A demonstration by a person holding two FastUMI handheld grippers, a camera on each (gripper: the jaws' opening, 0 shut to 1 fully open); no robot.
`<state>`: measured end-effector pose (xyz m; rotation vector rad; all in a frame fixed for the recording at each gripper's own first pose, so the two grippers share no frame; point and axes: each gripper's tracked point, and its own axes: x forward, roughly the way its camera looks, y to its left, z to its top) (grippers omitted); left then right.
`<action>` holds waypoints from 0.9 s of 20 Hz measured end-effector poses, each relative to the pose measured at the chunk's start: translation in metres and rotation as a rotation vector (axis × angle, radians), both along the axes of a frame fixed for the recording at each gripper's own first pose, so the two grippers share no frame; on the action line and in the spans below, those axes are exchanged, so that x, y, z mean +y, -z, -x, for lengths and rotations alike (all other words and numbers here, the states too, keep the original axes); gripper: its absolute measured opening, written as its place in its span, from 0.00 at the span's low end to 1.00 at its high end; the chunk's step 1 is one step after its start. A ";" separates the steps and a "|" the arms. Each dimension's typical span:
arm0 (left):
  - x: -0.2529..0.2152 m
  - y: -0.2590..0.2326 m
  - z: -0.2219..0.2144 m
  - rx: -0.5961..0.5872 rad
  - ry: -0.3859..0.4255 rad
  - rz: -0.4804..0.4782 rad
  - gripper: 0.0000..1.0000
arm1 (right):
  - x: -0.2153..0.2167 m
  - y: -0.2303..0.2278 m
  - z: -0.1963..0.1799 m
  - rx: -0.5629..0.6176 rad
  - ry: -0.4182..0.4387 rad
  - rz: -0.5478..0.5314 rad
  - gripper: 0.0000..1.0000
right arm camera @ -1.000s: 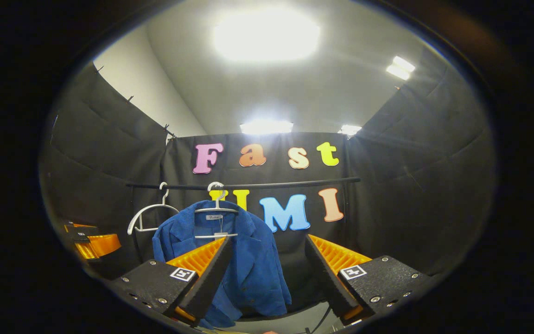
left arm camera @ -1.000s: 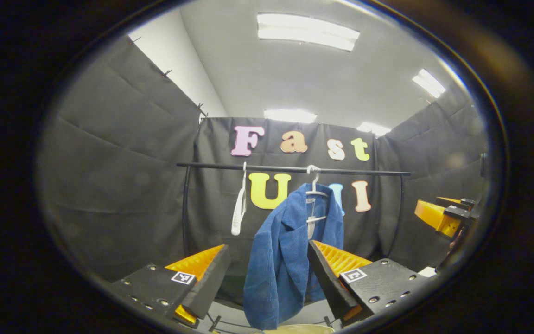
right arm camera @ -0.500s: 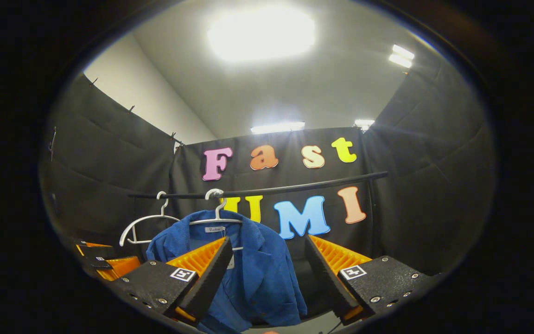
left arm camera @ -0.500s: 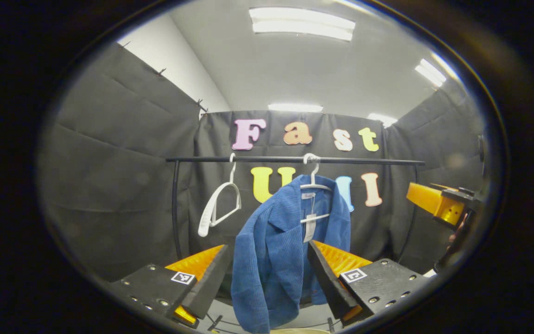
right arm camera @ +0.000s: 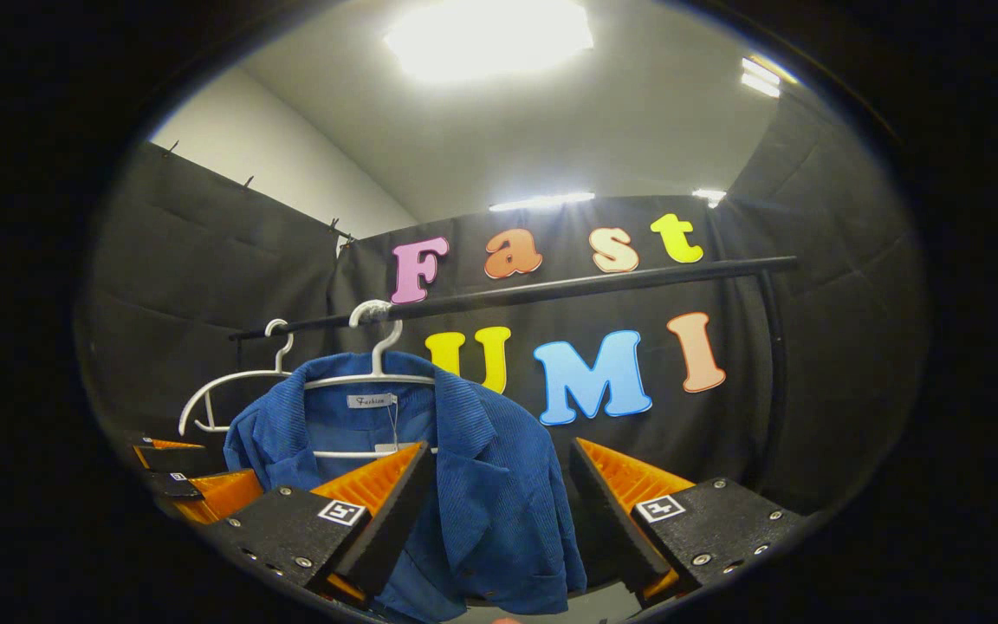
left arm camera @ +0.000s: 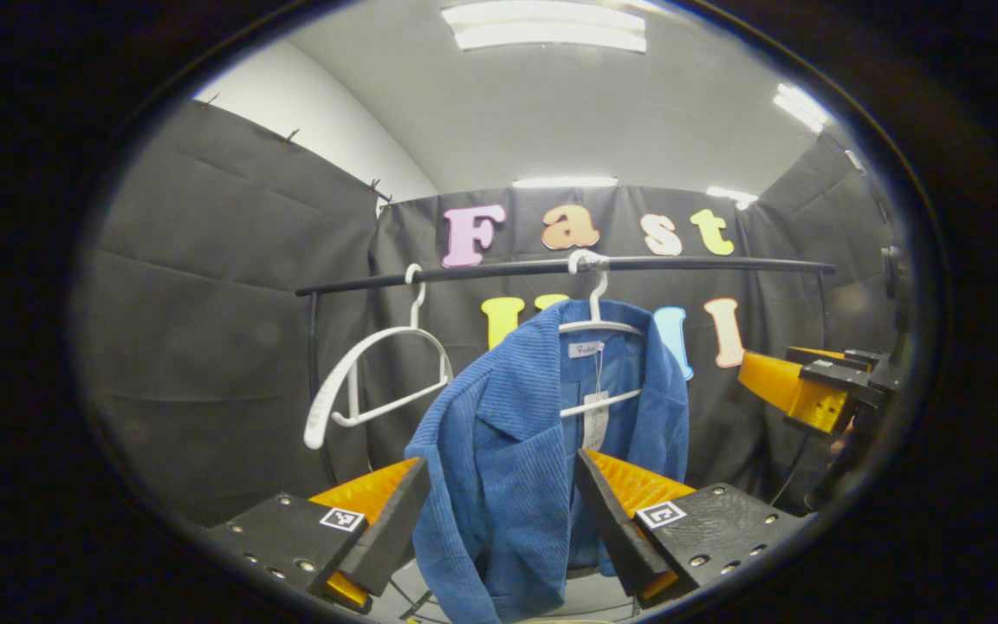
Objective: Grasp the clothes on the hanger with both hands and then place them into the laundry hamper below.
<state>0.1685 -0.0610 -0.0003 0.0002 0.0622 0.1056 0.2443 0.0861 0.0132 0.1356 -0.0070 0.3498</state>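
A: Status? Where's the blue corduroy jacket (left arm camera: 516, 451)?

B: On the white plastic hanger (left arm camera: 596, 322) on the black rail (left arm camera: 464, 274), nothing touching it. Reach step. Left gripper (left arm camera: 499, 516) and right gripper (right arm camera: 495, 507) both spread wide, empty.

A: Next?

B: Probably one gripper per shoulder, pinch the cloth, lift it off. Hamper not visible.

We take the rail (left arm camera: 551, 267) as landmark. Two hangers hook over it: the empty hanger (left arm camera: 369, 381) hangs left of the hanger (left arm camera: 600, 325) carrying the jacket (left arm camera: 516, 451), which drapes below the rail. The booth wall (left arm camera: 230, 303) stands behind the rail. The left gripper (left arm camera: 499, 511) sits before the jacket, below the rail; the right gripper (right arm camera: 495, 503) sits likewise, jacket toward its left finger.
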 end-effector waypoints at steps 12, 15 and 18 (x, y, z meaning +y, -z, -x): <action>0.001 0.039 -0.063 0.066 -0.147 -0.049 0.97 | 0.049 0.058 -0.067 0.097 -0.174 -0.015 0.97; 0.002 0.048 -0.070 0.082 -0.168 -0.057 0.99 | 0.061 0.075 -0.076 0.154 -0.200 -0.031 0.97; 0.004 0.049 -0.075 0.070 -0.189 -0.053 0.99 | 0.069 0.083 -0.083 0.154 -0.197 -0.027 0.95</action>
